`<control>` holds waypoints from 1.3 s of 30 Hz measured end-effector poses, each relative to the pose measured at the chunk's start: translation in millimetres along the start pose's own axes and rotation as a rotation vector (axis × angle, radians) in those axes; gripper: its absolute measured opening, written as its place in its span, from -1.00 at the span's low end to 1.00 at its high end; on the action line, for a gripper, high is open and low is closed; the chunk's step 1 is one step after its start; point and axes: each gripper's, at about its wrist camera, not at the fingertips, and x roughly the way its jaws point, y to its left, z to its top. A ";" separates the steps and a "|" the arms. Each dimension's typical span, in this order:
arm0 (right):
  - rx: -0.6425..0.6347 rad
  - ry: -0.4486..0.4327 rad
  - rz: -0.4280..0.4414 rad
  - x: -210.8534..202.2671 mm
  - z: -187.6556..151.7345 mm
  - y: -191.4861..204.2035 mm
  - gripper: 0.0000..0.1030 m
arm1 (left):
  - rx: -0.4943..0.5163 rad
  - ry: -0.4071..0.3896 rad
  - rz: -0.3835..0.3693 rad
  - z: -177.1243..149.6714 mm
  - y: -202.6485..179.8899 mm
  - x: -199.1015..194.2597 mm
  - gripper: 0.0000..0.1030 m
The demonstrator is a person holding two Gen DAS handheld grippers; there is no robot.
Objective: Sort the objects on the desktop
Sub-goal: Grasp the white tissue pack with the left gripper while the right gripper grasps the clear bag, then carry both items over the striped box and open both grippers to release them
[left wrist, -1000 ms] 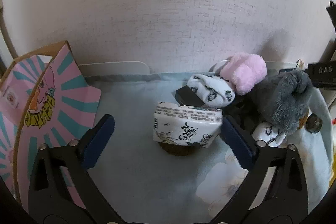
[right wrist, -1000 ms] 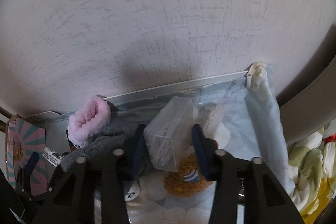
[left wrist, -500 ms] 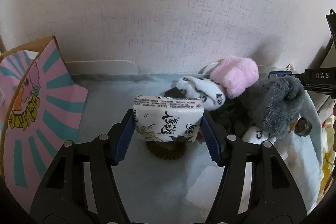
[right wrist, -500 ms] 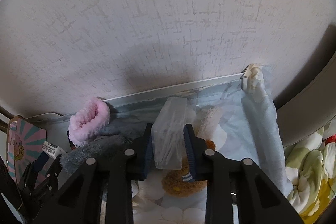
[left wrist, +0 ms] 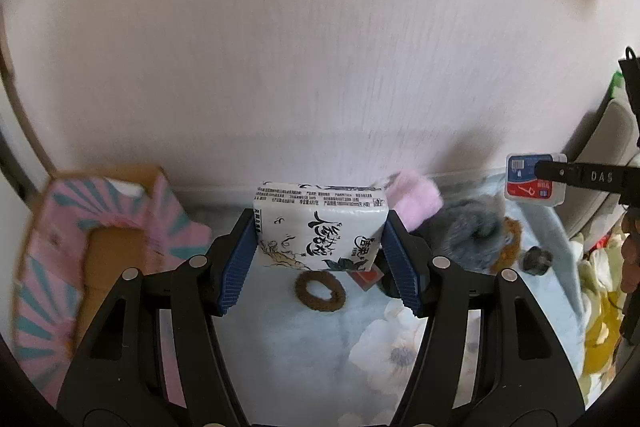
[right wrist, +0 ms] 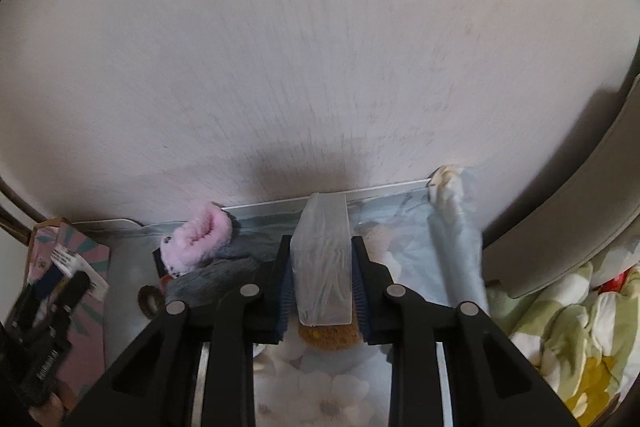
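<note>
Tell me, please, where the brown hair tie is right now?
In the left wrist view, the hair tie lies on the blue cloth, just below the tissue pack held in the left claw.

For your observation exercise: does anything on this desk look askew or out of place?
Yes. The pink-and-teal box at the left lies tipped with its flaps splayed open. Socks, the pink one and a grey one, are heaped against the wall rather than paired.

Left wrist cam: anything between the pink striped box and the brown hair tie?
Left wrist view: the left tool's left finger crosses that stretch; otherwise only bare cloth between pink striped box and brown hair tie.
</note>
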 end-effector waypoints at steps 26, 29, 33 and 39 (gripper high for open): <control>-0.452 -0.102 0.412 -98.2 5.9 240.6 -0.53 | -0.112 -0.021 0.213 -7.8 144.7 -172.2 0.15; -0.512 -0.050 0.469 -84.2 -5.2 279.9 -0.53 | -0.153 -0.002 0.226 -27.3 160.2 -172.4 0.15; -0.595 0.026 0.496 -57.0 -23.3 328.2 -0.53 | -0.197 0.027 0.229 -51.8 171.8 -164.9 0.15; -0.680 0.130 0.472 -11.0 -49.4 381.5 -0.53 | -0.210 0.074 0.224 -79.0 178.1 -151.4 0.15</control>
